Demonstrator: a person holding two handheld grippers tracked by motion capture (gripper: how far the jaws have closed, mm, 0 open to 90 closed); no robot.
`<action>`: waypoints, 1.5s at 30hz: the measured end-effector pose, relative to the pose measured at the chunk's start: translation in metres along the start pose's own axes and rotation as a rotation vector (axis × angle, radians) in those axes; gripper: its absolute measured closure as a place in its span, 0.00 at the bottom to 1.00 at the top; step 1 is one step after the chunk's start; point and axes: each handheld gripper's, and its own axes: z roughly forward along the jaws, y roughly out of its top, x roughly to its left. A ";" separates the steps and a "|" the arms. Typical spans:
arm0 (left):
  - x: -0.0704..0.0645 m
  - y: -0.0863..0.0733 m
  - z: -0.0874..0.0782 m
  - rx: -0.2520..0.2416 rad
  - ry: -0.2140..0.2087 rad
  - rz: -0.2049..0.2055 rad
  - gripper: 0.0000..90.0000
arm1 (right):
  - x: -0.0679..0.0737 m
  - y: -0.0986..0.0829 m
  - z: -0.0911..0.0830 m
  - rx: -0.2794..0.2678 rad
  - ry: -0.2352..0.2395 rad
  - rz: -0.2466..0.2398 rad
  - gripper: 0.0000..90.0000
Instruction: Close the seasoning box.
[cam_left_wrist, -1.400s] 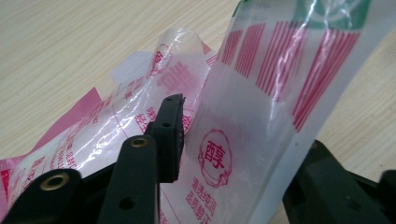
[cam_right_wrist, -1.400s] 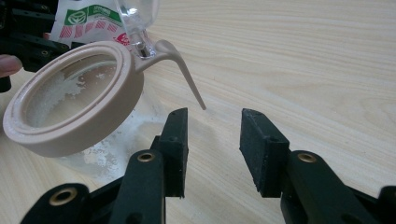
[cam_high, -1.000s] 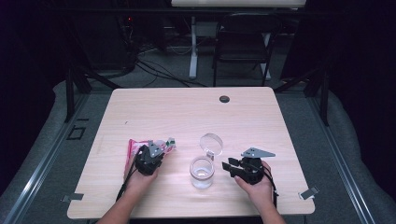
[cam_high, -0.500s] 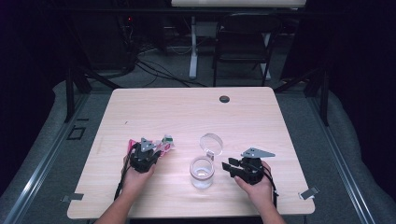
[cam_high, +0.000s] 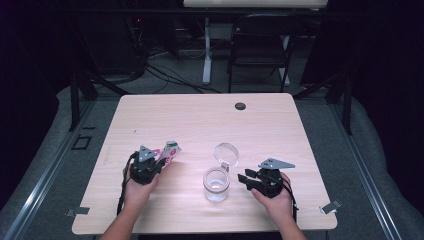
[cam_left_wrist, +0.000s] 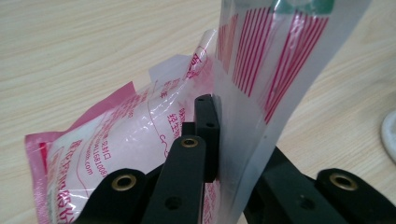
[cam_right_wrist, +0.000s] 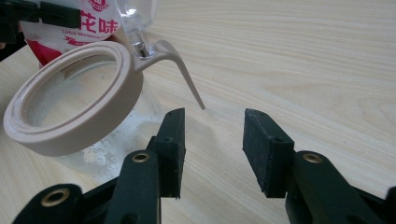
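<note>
A pink and white plastic bag (cam_high: 168, 150) with red print is held up off the table at front left, and my left gripper (cam_high: 156, 164) is shut on it. In the left gripper view the jaws of my left gripper (cam_left_wrist: 218, 135) pinch the bag's clear film (cam_left_wrist: 140, 140). A clear glass jar (cam_high: 216, 184) stands at front centre with its hinged lid (cam_high: 226, 153) flipped open behind it. My right gripper (cam_high: 246, 179) stands open just right of the jar. In the right gripper view the jar's beige rim (cam_right_wrist: 70, 109) lies left of my right gripper (cam_right_wrist: 212, 137), not touching.
A small black disc (cam_high: 240, 106) lies near the table's far edge. The wooden table (cam_high: 200, 125) has dark floor on all sides; a chair (cam_high: 260, 45) and cables sit beyond it. The bag (cam_right_wrist: 88, 21) shows behind the jar in the right gripper view.
The left gripper has shifted slightly left and raised the bag, whose top now stands up and to the right. The right gripper and the jar have stayed put.
</note>
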 end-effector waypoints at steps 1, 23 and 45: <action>0.001 0.000 -0.003 -0.007 0.002 -0.007 1.00 | 0.000 0.000 -0.001 0.003 0.000 -0.002 0.65; 0.039 0.013 -0.060 -0.136 0.090 -0.073 1.00 | 0.003 0.001 -0.001 0.003 -0.006 -0.017 0.64; 0.057 0.040 -0.090 -0.212 0.142 -0.019 1.00 | 0.008 -0.007 -0.014 -0.021 -0.042 -0.026 0.62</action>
